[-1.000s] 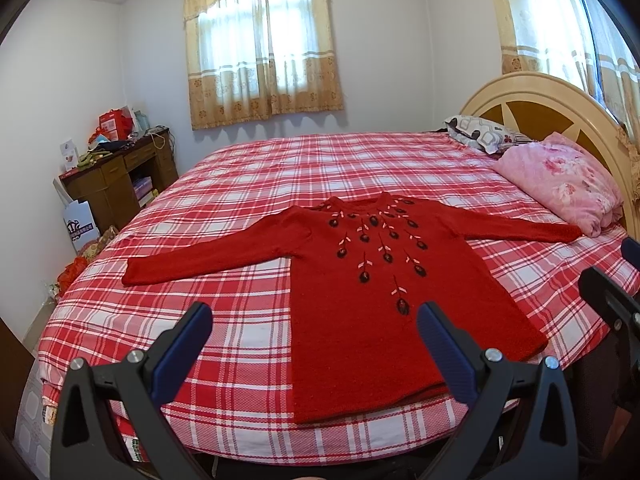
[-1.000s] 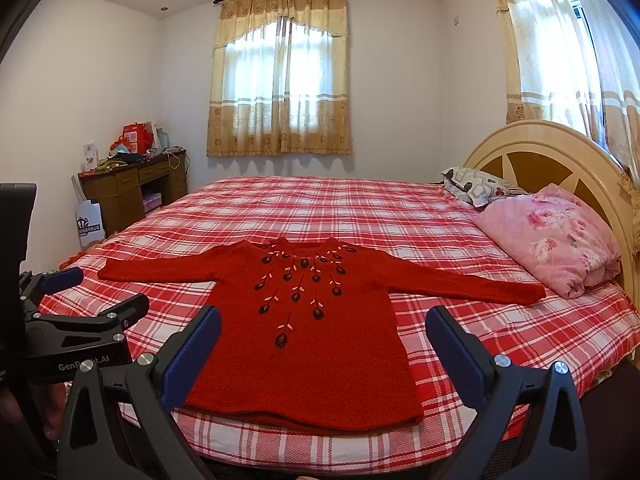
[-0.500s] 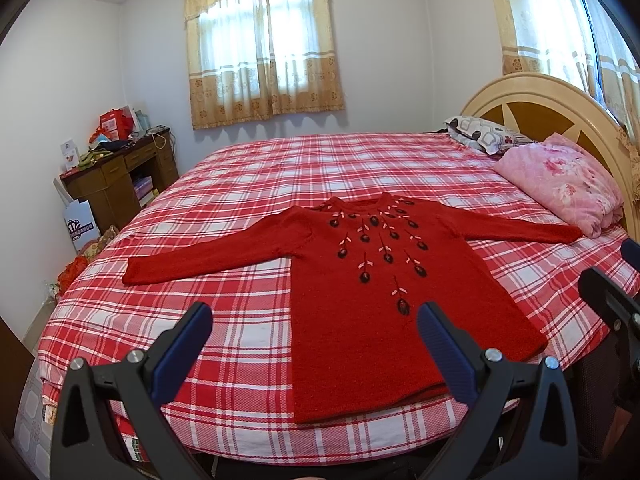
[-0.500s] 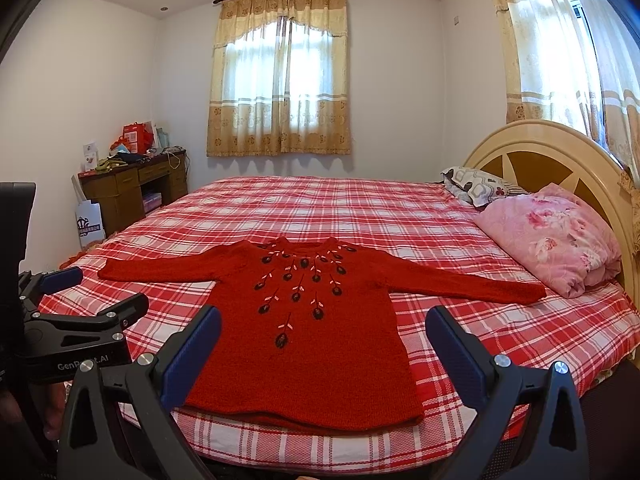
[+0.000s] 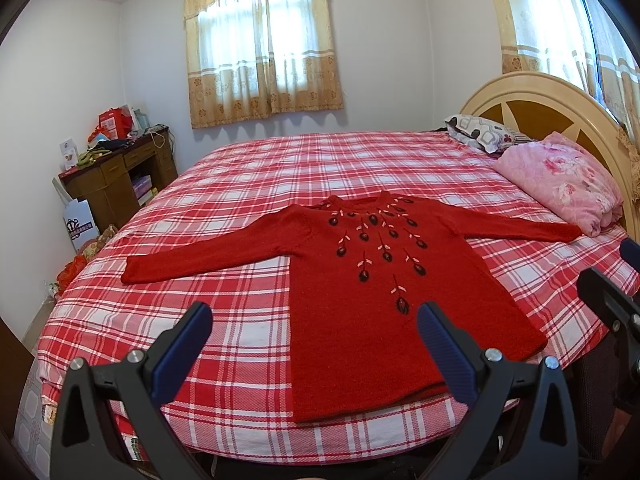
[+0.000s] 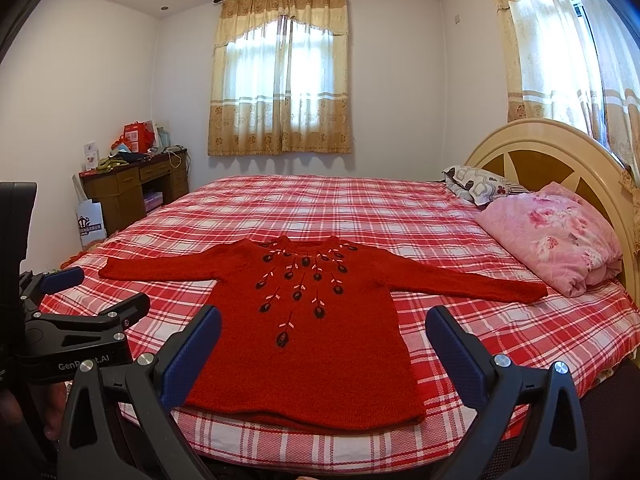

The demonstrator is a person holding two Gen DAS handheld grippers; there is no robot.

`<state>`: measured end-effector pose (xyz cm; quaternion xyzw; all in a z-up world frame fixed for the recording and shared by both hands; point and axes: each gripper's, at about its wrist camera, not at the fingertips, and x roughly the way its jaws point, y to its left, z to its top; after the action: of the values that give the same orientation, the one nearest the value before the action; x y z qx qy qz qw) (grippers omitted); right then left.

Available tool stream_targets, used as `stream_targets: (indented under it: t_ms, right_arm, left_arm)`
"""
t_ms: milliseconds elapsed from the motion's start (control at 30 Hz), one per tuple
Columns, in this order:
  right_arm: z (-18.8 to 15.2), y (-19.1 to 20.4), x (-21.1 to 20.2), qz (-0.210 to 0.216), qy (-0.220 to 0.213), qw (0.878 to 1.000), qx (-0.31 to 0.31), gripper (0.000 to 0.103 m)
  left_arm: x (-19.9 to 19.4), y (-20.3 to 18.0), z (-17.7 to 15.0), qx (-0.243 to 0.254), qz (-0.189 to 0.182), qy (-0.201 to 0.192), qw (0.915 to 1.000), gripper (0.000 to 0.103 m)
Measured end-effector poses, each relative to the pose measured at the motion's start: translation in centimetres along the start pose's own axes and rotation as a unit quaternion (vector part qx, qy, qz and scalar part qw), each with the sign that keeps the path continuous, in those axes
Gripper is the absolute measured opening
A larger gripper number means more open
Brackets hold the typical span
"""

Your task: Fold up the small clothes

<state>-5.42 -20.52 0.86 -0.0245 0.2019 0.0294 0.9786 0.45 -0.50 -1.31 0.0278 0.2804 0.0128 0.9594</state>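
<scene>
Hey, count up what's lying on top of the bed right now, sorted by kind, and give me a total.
Red sweater, spread flat with both sleeves out: 1
Pink floral bundle of bedding by the headboard: 1
Grey patterned pillow behind it: 1
Total: 3

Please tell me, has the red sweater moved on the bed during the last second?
No. The red sweater lies flat with both sleeves spread, and its cuff sits at the same spot beside the pink pillow as before.
</scene>
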Motion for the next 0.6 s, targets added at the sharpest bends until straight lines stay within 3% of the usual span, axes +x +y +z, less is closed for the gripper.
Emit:
stream_targets:
  t_ms: [600]
  right_arm:
    - [-0.12, 0.14, 0.54, 0.002, 0.007, 1.0, 0.0, 0.102]
  left_arm:
    - [0.04, 0.04, 0.01, 0.0, -0.001, 0.001, 1.0, 0.103]
